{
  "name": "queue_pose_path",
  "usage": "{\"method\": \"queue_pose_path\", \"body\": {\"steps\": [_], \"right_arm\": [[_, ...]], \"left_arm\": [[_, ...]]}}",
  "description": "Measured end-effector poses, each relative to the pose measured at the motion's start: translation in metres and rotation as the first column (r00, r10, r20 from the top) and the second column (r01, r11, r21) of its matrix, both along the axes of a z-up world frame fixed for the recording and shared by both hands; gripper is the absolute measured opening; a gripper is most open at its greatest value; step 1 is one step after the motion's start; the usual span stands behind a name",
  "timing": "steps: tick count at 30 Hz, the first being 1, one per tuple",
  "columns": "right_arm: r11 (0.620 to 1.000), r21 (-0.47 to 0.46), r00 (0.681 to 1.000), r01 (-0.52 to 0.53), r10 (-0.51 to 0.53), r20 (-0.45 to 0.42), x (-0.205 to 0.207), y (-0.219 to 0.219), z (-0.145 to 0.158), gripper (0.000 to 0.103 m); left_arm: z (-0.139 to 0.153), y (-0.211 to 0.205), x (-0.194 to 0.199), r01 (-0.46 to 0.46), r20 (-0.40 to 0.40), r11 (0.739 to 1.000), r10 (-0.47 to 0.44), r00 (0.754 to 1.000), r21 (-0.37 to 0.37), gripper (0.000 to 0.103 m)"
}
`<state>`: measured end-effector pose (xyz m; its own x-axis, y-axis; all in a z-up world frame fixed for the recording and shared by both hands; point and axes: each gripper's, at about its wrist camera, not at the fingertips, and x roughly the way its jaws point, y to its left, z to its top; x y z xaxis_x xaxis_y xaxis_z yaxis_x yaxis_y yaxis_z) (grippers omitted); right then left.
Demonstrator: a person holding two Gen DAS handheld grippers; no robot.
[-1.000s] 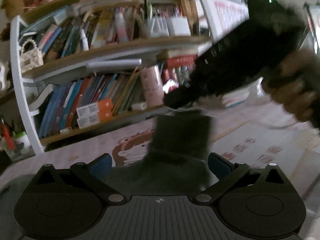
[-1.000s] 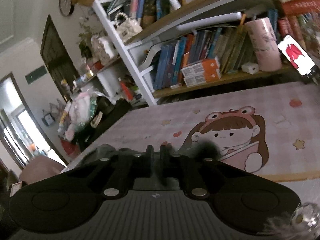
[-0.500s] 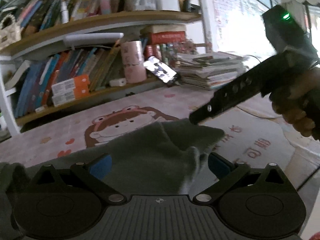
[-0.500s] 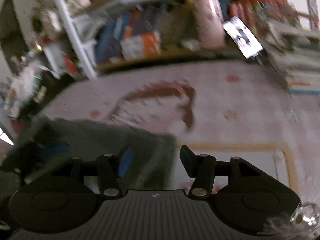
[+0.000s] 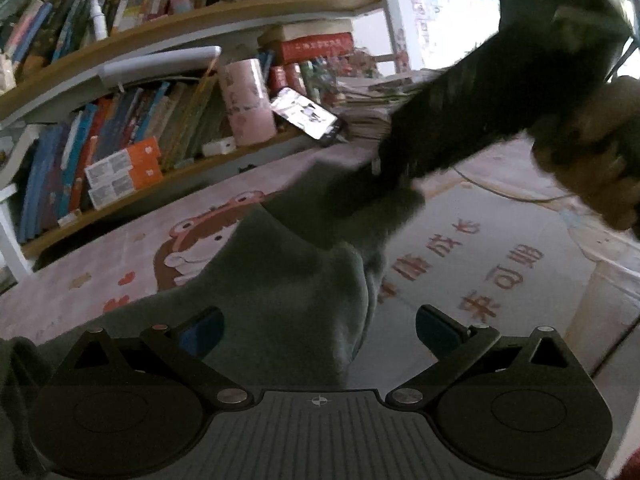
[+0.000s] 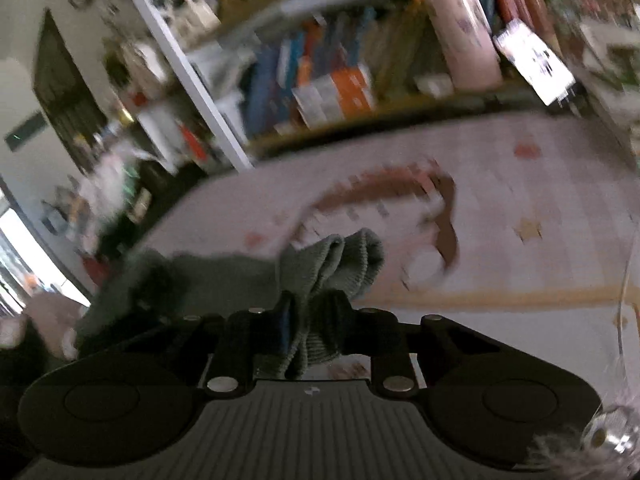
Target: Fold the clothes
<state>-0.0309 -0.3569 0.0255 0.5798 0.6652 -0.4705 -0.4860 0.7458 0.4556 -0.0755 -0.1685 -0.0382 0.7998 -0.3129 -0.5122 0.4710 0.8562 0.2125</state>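
Note:
A grey-green knit garment (image 5: 280,280) lies on the pink cartoon table mat (image 5: 120,264) and runs between the wide-apart fingers of my left gripper (image 5: 318,326), which is open. Its far end rises toward my right gripper (image 5: 380,184), a dark blur held by a hand (image 5: 592,160). In the right wrist view my right gripper (image 6: 310,320) is closing, and its pads pinch the garment's ribbed cuff (image 6: 344,256), which bunches up past the fingertips. The rest of the garment (image 6: 208,272) trails off to the left.
A bookshelf (image 5: 132,136) full of books stands along the table's far edge. On it are a pink cup (image 5: 248,104) and a propped phone (image 5: 308,116), with a stack of papers (image 5: 372,108) to the right. A thin cable (image 5: 512,196) crosses the mat.
My right gripper stood open beside the cloth half a second ago and has now closed on the ribbed cuff. In the left wrist view it has moved in over the garment's far end.

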Motion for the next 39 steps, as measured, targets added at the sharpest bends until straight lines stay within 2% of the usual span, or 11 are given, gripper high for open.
{"method": "queue_pose_path", "body": {"steps": [9, 13, 17, 22, 25, 26, 28, 29, 30, 31, 39], "right_arm": [[0.998, 0.015, 0.994, -0.066, 0.065, 0.086, -0.007, 0.032, 0.03, 0.005], [0.997, -0.004, 0.994, -0.071, 0.072, 0.077, -0.006, 0.037, 0.024, 0.005], [0.999, -0.007, 0.996, -0.054, 0.054, 0.076, -0.007, 0.033, 0.021, 0.005], [0.999, 0.005, 0.997, -0.038, 0.038, 0.073, -0.007, 0.027, 0.02, 0.005], [0.999, 0.008, 0.997, -0.038, 0.038, 0.073, -0.008, 0.026, 0.02, 0.005], [0.999, 0.009, 0.997, -0.037, 0.036, 0.073, -0.009, 0.025, 0.02, 0.006], [0.999, 0.023, 0.997, -0.026, 0.024, 0.078, -0.009, 0.022, 0.022, 0.013], [0.999, 0.03, 0.997, -0.02, 0.018, 0.081, -0.01, 0.02, 0.022, 0.022], [0.999, 0.036, 0.996, -0.014, 0.011, 0.084, -0.011, 0.018, 0.023, 0.037], [0.999, 0.041, 0.996, -0.006, 0.002, 0.093, -0.012, 0.015, 0.025, 0.042], [0.99, 0.076, 0.986, 0.116, -0.124, 0.11, -0.018, -0.01, 0.027, 0.051]], "left_arm": [[0.001, -0.014, 0.014, -0.11, 0.054, 0.993, 0.108, 0.993, 0.035, 0.103], [-0.003, -0.012, 0.036, -0.15, -0.041, 0.988, 0.151, 0.988, 0.028, 0.102], [-0.004, 0.003, 0.05, -0.166, -0.129, 0.985, 0.159, 0.979, -0.051, 0.088], [-0.001, 0.001, 0.045, -0.135, -0.08, 0.99, 0.131, 0.988, -0.047, 0.074], [-0.002, -0.005, 0.042, -0.109, -0.063, 0.994, 0.107, 0.992, -0.026, 0.056], [-0.002, -0.007, 0.041, -0.099, -0.062, 0.995, 0.097, 0.993, -0.021, 0.043], [-0.002, -0.005, 0.039, -0.092, -0.058, 0.995, 0.09, 0.994, -0.037, 0.03], [0.0, 0.0, 0.038, -0.094, -0.053, 0.993, 0.091, 0.994, -0.065, 0.021], [0.001, 0.004, 0.037, -0.096, -0.049, 0.991, 0.092, 0.995, -0.093, 0.018], [0.002, 0.008, 0.036, -0.097, -0.044, 0.988, 0.093, 0.995, -0.121, 0.016], [0.018, 0.05, 0.033, -0.117, -0.067, 0.927, 0.1, 0.993, -0.356, 0.013]]}}
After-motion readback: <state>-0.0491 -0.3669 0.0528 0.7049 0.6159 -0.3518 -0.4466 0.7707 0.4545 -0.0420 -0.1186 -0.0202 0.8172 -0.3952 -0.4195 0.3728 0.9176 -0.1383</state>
